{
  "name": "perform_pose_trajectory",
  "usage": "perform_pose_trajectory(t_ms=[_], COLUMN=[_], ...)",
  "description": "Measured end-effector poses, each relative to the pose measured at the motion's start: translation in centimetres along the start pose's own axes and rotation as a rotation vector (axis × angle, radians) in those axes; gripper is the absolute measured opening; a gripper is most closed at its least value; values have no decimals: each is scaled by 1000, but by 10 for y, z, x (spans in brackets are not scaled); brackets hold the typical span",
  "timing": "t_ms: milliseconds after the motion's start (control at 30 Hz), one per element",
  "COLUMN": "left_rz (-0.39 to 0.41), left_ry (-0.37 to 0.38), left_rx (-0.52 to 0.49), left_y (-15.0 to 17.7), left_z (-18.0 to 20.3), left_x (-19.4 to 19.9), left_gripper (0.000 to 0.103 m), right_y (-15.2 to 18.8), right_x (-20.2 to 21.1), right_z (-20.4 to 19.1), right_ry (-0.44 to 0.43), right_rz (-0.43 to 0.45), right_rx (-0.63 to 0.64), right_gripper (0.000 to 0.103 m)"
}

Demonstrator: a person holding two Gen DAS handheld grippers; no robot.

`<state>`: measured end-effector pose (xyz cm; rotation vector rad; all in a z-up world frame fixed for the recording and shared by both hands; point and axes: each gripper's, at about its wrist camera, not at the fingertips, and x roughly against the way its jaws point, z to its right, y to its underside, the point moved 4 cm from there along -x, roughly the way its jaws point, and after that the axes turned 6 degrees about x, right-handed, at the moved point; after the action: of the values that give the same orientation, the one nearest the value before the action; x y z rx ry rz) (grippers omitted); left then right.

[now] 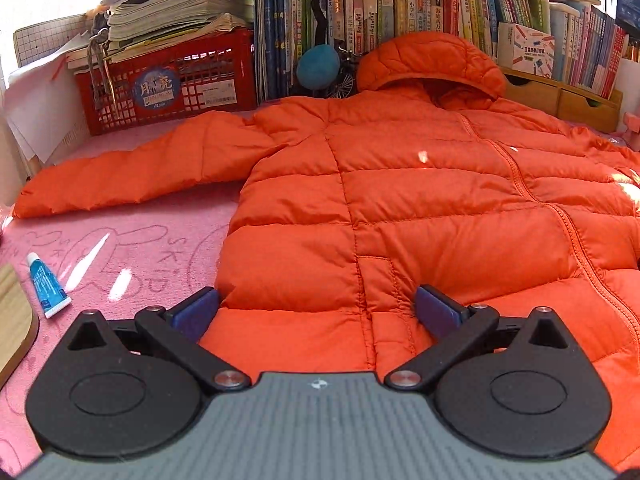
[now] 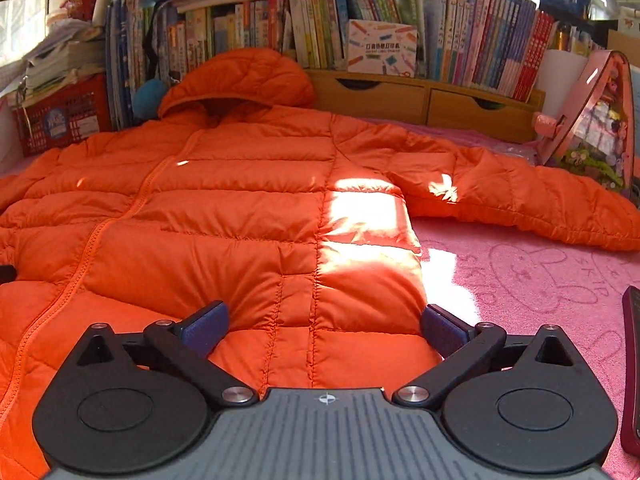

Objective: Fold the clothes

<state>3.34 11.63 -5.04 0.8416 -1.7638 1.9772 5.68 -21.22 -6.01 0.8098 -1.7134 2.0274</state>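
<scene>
An orange hooded puffer jacket (image 1: 400, 200) lies front-up and zipped on the pink-covered desk (image 1: 132, 248), its hood (image 2: 240, 76) toward the row of books (image 2: 460, 44) at the back and both sleeves spread outward. The left sleeve (image 1: 132, 176) reaches toward the red crate (image 1: 168, 80); the right sleeve (image 2: 532, 204) runs toward the pink toy house (image 2: 592, 128).

The left hand-held gripper (image 1: 316, 312) stands with jaws wide apart over the hem's left corner, and the right hand-held gripper (image 2: 324, 328) stands equally wide over the right corner; neither presses on the fabric.

The jacket looks light, soft and springy: quilted panels full of air, with a smooth, slightly glossy shell that is likely to slide between pads. A shallow pinch would probably slip off, so a deep bite over the stitched hem or a side seam, where layers are flatter and firmer, seems the surest hold. The puffed filling will likely push folds back open, so each fold may need pressing down.
</scene>
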Motion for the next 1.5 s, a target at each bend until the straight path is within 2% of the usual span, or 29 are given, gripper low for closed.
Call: perform_pose_trajectory(t_ms=[700, 800, 900, 1000, 1067, 1167, 1400, 1500], left_rz=[-8, -30, -43, -53, -52, -117, -129, -149], left_ry=[18, 32, 34, -41, -64, 32, 77, 88], left_rx=[27, 45, 70, 112, 121, 153, 69, 54], left_y=[-1, -3, -2, 0, 2, 2, -13, -22], left_z=[-3, -10, -22, -41, -52, -61, -50, -45], left_x=[0, 1, 8, 24, 33, 29, 4, -8], left_gripper=[103, 103, 103, 103, 103, 103, 103, 103], right_y=[0, -1, 3, 9, 15, 26, 16, 2], right_x=[1, 4, 5, 13, 24, 32, 29, 18], right_z=[-2, 4, 29, 51, 58, 63, 52, 49], right_ry=[7, 8, 18, 34, 20, -66, -131, -117], right_rz=[-1, 6, -25, -36, -13, 6, 25, 8], right_rx=[-5, -35, -123, -153, -139, -152, -119, -77], right_gripper=[103, 103, 103, 103, 103, 101, 94, 91])
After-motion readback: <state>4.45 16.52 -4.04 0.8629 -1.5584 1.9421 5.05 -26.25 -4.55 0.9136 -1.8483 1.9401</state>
